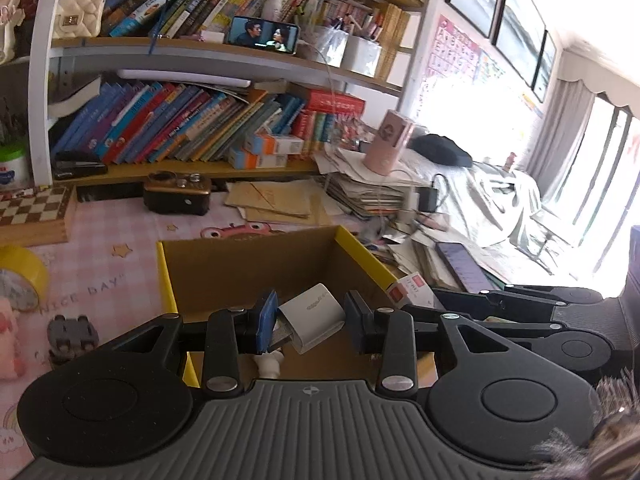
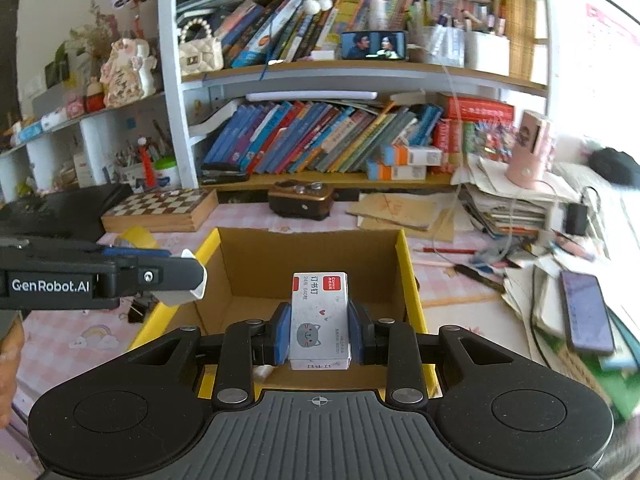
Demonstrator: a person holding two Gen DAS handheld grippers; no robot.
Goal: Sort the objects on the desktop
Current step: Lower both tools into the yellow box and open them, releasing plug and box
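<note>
1. Left wrist view: to the left of the left tool [image 1: 310, 320] lie a yellow tape roll [image 1: 24, 276] and a chessboard box [image 1: 36, 210] on the pink desk [image 1: 120, 236]. The tool is clenched on a small white charger-like block [image 1: 316, 314], which sits skewed between the pads, caught mostly at its left corner. I judge it light, hard and smooth, so it could slip or swivel; a squarer hold across its flat faces would suit it better.
2. Straight ahead and below it stands the yellow-rimmed cardboard box [image 1: 256, 264], open, with a pale item on its floor that I cannot identify.
3. Right wrist view: the left tool reaches in from the left, the white block poking over the box's left rim.
4. The right tool [image 2: 320, 330] is clamped on a staple box [image 2: 320, 316] with a cat drawing, pads pressing its two long sides, upright, over the cardboard box's near edge. It looks stiff, light card, dense inside; firm side pressure seems safe.
5. Further right, a dark phone [image 2: 586, 312] rests on stacked papers.
</note>
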